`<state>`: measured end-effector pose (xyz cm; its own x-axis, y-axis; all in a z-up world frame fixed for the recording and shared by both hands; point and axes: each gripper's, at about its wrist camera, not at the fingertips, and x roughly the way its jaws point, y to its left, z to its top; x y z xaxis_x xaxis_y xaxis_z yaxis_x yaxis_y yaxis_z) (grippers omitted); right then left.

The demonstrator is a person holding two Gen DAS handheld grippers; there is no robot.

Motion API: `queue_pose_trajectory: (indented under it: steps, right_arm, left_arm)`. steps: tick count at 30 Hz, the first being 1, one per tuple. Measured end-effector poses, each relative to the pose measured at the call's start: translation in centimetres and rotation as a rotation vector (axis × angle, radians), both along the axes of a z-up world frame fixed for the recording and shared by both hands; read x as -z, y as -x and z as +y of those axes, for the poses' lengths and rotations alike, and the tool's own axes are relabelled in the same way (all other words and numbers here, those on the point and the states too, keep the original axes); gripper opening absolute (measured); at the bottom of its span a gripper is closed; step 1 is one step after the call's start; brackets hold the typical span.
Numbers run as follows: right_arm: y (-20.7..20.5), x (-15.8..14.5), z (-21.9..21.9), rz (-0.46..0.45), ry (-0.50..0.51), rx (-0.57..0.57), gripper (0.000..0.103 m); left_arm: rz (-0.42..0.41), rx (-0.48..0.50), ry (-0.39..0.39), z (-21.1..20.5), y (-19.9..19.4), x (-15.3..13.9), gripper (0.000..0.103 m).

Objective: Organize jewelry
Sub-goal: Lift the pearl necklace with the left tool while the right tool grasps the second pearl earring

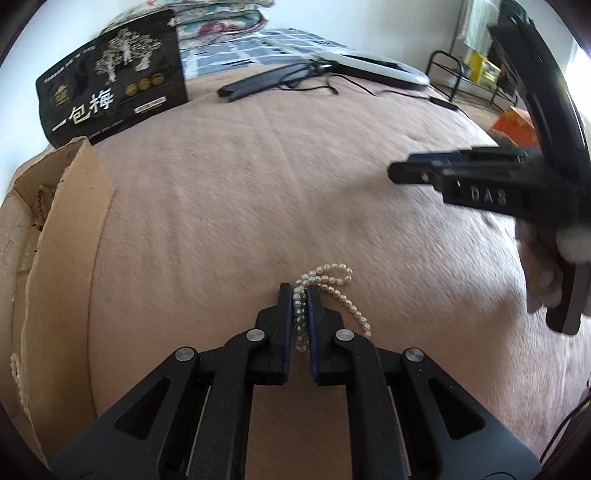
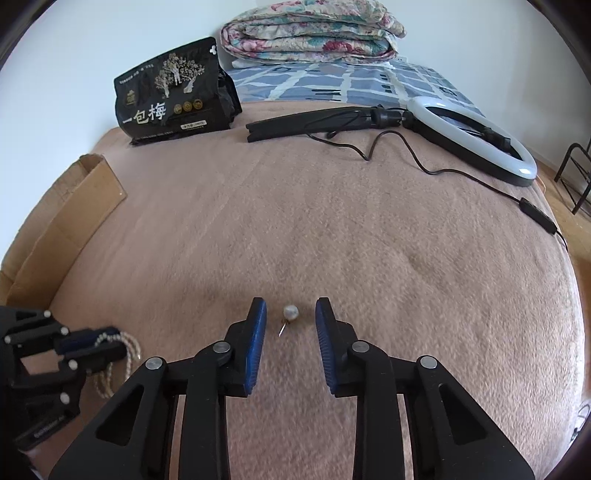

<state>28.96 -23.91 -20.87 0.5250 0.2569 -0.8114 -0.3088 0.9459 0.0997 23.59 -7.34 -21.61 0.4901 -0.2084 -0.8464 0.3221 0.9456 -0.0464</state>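
Note:
My left gripper (image 1: 299,291) is shut on a pearl necklace (image 1: 332,280) that lies in loops on the pink blanket. It shows at the lower left of the right wrist view (image 2: 110,341), with the necklace (image 2: 129,343) hanging from it. My right gripper (image 2: 290,308) is open just above the blanket, with a pearl stud earring (image 2: 290,313) lying between its fingertips. The right gripper (image 1: 410,173) appears at the right edge of the left wrist view. A cardboard box (image 1: 55,236) with beaded jewelry inside stands at the left.
A black snack bag (image 2: 173,96) stands at the back left. A ring light (image 2: 480,140) with its folded stand (image 2: 310,123) and cable (image 2: 461,173) lies at the back right. A folded quilt (image 2: 310,33) sits behind. The cardboard box flap (image 2: 70,206) is at the left.

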Motion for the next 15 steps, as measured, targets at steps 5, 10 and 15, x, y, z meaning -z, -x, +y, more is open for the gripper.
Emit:
queue_pose_trajectory:
  steps: [5,10,15]
  right_arm:
    - [-0.2,0.7,0.6,0.003,0.037,-0.001,0.007]
    - [-0.1,0.5,0.6,-0.01,0.033,0.014,0.007]
    - [0.3,-0.3,0.6,-0.022,0.026,0.022,0.007]
  left_arm:
    - [-0.004,-0.02,0.004,0.5,-0.7,-0.1,0.007]
    - [-0.004,-0.035,0.014,0.9,-0.7,-0.5,0.002]
    - [-0.016,-0.037,0.024,1.1,-0.6,-1.3,0.002]
